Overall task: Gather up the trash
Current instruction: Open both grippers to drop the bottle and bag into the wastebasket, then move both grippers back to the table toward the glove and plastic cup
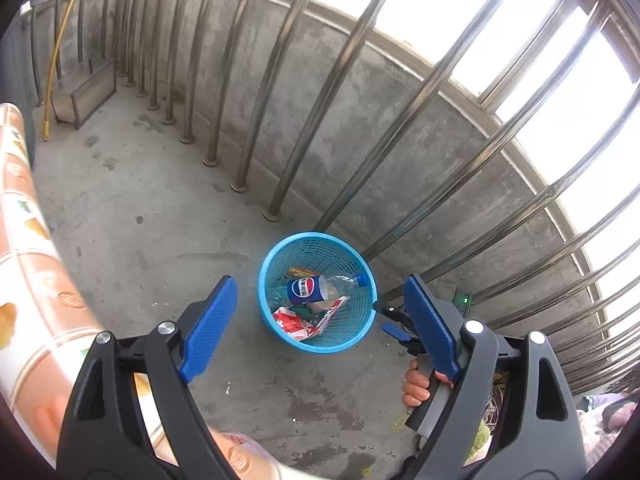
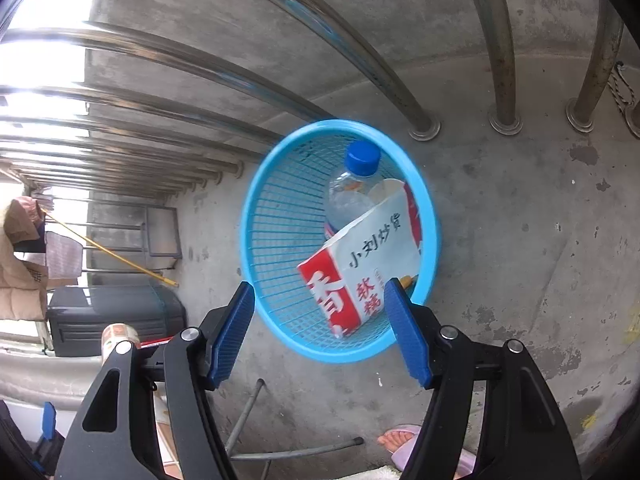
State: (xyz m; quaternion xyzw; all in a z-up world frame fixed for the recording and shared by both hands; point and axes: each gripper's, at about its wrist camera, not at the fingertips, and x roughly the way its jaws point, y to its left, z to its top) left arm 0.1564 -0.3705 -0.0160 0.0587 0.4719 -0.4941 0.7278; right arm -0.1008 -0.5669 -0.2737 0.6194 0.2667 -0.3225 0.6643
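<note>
Okay, both my claws are spread wide and hold nothing. My left gripper (image 1: 320, 320) hangs above the round blue plastic mesh basket (image 1: 280, 248), which stands on the grey concrete floor (image 1: 140, 208) close to the steel railing bars (image 1: 276, 120) and low concrete wall. My right gripper (image 2: 320, 328) sits low, right at the basket's (image 2: 260, 208) near rim, its right blue pad in front of the rim; in the left wrist view it shows beside the basket (image 1: 394, 320).

Trash is all inside the basket: a blue Pepsi paper cup (image 1: 306, 289) lying on its side, a clear plastic bottle with blue cap (image 2: 352, 188) leaning against the wall, a red-and-white paper bag with Chinese print (image 2: 360, 276) propped near the front. A scrap of yellow-orange wrapper peeks out behind the cup (image 1: 300, 271); I can't tell what it is.

Elsewhere: a table edge with patterned orange-white cloth (image 1: 28, 248) at left, a yellow pole (image 1: 60, 44) leaning in the far corner, a dark grey plastic crate (image 2: 116, 312), and a sandalled foot (image 2: 400, 440).
</note>
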